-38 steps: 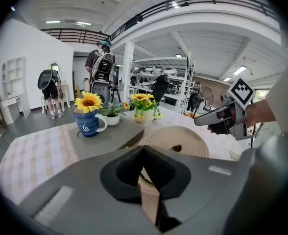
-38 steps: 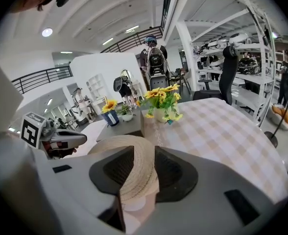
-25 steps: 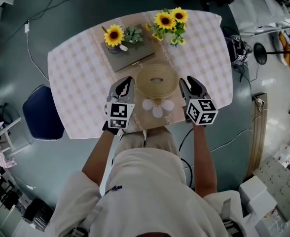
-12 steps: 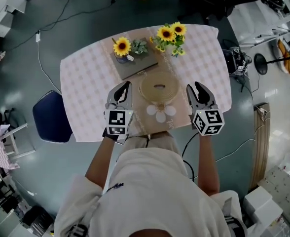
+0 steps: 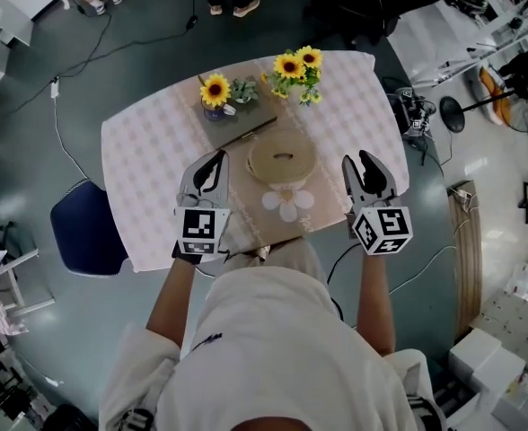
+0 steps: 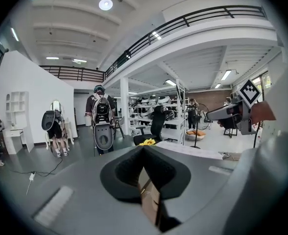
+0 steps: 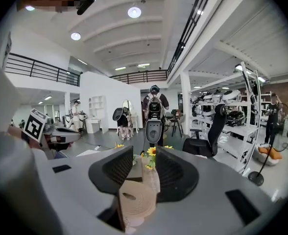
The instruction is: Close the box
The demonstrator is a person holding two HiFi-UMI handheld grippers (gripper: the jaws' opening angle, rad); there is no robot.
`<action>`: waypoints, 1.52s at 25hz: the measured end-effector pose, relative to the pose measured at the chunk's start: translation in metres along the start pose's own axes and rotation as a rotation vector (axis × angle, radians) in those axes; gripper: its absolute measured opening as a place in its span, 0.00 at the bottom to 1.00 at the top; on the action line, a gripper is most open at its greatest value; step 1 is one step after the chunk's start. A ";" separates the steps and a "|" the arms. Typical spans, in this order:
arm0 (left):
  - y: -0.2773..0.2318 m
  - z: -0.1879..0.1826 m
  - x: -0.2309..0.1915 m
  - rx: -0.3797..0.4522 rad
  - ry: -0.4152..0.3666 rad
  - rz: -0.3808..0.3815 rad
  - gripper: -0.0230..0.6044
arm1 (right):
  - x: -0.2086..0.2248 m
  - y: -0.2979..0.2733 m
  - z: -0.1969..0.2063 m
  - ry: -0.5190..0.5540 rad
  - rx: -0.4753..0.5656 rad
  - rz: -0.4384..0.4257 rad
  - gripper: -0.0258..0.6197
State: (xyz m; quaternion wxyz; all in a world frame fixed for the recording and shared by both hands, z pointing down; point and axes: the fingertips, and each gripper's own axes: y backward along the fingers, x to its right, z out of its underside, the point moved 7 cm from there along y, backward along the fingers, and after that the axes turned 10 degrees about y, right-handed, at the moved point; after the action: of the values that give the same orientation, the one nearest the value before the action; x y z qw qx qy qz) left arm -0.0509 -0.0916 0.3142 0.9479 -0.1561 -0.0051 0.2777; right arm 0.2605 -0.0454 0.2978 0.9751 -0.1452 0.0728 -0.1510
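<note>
Now both grippers sit higher above the bench point(image 5: 147, 160) than a second ago; the gripper views look out over the room. Left gripper point(image 5: 214, 162) is released and empty. Right gripper point(image 5: 365, 162) has just been opening its jaws, nothing grasped; the box shows far below through the gap. One round woven box point(image 5: 282, 157), lid on, sits mid-bench on a tan runner point(image 5: 246, 209), with one white flower-shaped mat point(image 5: 288, 202) just in front. Beyond are two sunflower lots: sunflower mug point(image 5: 215, 92), sunflower bouquet point(image 5: 298, 65). One blue chair point(image 5: 89, 229) is at left. The person's torso cuts off the bench's near edge.
</note>
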 end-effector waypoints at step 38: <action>0.026 -0.030 -0.003 0.145 -0.061 0.068 0.04 | -0.040 0.037 -0.049 0.117 0.152 0.083 0.10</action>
State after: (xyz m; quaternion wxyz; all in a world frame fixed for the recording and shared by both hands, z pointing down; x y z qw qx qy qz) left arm -0.0636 -0.0814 0.2780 0.9461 -0.0786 -0.0088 0.3142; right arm 0.2236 -0.0118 0.2441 0.9828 -0.0585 0.1239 -0.1240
